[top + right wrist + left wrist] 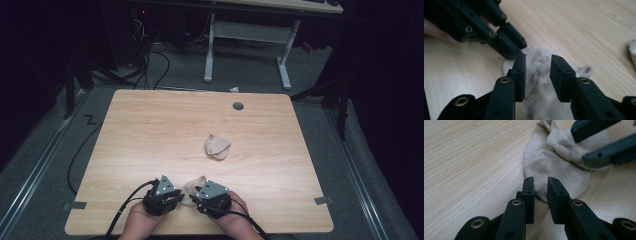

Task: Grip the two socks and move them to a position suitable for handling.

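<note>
A beige sock [194, 184] lies crumpled near the table's front edge, between my two grippers. My left gripper [179, 198] sits at its left; in the left gripper view its jaws [541, 181] stand a narrow gap apart at the rounded edge of the sock [554, 162], not pinching it. My right gripper [197, 199] is at its right; its jaws [538, 58] stand wider apart, over the sock [541, 82] with cloth below the gap. The right gripper's fingers [599, 157] rest over the sock's ribbed end. A second beige sock [217, 146] lies bunched at mid-table.
The wooden table [150, 130] has a round cable hole [238, 106] near its far edge. Grey tape pieces [323, 200] mark the front corners. Cables trail from both grippers off the front edge. A white desk frame [250, 35] stands beyond the table.
</note>
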### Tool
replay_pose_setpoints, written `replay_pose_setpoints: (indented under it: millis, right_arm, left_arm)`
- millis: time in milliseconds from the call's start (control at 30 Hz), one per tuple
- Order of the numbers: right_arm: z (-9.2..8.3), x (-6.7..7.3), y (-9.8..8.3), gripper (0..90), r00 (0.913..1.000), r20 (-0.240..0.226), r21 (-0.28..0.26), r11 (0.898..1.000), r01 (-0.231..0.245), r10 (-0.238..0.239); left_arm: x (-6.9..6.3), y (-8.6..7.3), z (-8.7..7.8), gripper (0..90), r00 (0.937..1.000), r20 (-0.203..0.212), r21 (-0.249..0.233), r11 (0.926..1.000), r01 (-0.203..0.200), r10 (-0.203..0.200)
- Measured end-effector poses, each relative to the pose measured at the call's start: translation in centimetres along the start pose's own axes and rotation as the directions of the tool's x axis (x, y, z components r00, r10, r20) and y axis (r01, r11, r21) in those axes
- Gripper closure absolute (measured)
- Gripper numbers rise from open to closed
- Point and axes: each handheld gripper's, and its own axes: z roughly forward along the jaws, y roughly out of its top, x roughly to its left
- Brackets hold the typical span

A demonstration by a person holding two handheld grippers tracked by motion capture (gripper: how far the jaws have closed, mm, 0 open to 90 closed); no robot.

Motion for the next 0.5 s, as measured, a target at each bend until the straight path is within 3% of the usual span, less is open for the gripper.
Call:
replay_pose_setpoints:
  millis: [133, 167, 200, 233, 267, 300, 333, 367, 467, 500]
  right_arm:
    - [0.6, 0.1, -0.3, 64.9, 0.9999, 0.007, 0.038, 0.999, 0.011, -0.011]
    - [0.7, -0.1, -0.5, 67.3, 0.9998, 0.013, 0.054, 0.998, 0.015, -0.016]
    - [0.7, -0.1, -0.5, 67.3, 0.9998, 0.013, 0.054, 0.998, 0.015, -0.016]
    - [0.9, -0.2, -0.6, 78.0, 0.9999, 0.009, 0.075, 0.997, 0.013, -0.014]
    - [0.9, -0.2, -0.6, 78.0, 0.9999, 0.009, 0.075, 0.997, 0.013, -0.014]
    - [0.7, -0.4, -0.6, 87.4, 1.0000, 0.003, 0.079, 0.997, 0.004, -0.004]
    - [0.7, -0.4, -0.6, 87.4, 1.0000, 0.003, 0.079, 0.997, 0.004, -0.004]
    - [0.2, -0.7, -0.4, 88.0, 0.9998, 0.016, 0.046, 0.999, -0.013, 0.012]
    - [-0.7, -1.4, -0.2, 88.0, 0.9986, 0.045, 0.015, 0.999, -0.029, 0.029]
    - [-1.5, -2.1, -0.2, 88.0, 0.9966, 0.067, -0.010, 0.999, -0.047, 0.048]
  left_arm:
    - [0.0, -0.1, -0.1, 75.4, 1.0000, -0.004, 0.000, 1.0000, -0.008, 0.008]
    - [0.3, 0.0, -0.3, 75.3, 0.9986, -0.010, 0.026, 0.9984, -0.051, 0.051]
    - [0.1, -0.1, -0.1, 75.3, 0.9999, -0.004, 0.004, 0.9999, -0.014, 0.014]
    - [0.3, 0.0, -0.3, 75.4, 0.9986, -0.009, 0.026, 0.9983, -0.052, 0.052]
    - [0.3, 0.0, -0.3, 75.4, 0.9986, -0.009, 0.026, 0.9983, -0.052, 0.052]
    - [0.1, -0.1, -0.2, 75.4, 0.9998, -0.002, 0.009, 0.9998, -0.018, 0.018]
    - [0.1, -0.1, -0.2, 75.4, 0.9998, -0.002, 0.009, 0.9998, -0.018, 0.018]
    - [0.1, -0.1, -0.1, 75.5, 0.9999, -0.001, 0.001, 0.9999, -0.012, 0.012]
    - [0.1, -0.1, -0.1, 75.7, 0.9999, -0.003, 0.002, 0.9999, -0.016, 0.016]
    - [0.4, 0.0, -0.3, 75.8, 0.9983, -0.008, 0.029, 0.9980, -0.057, 0.057]
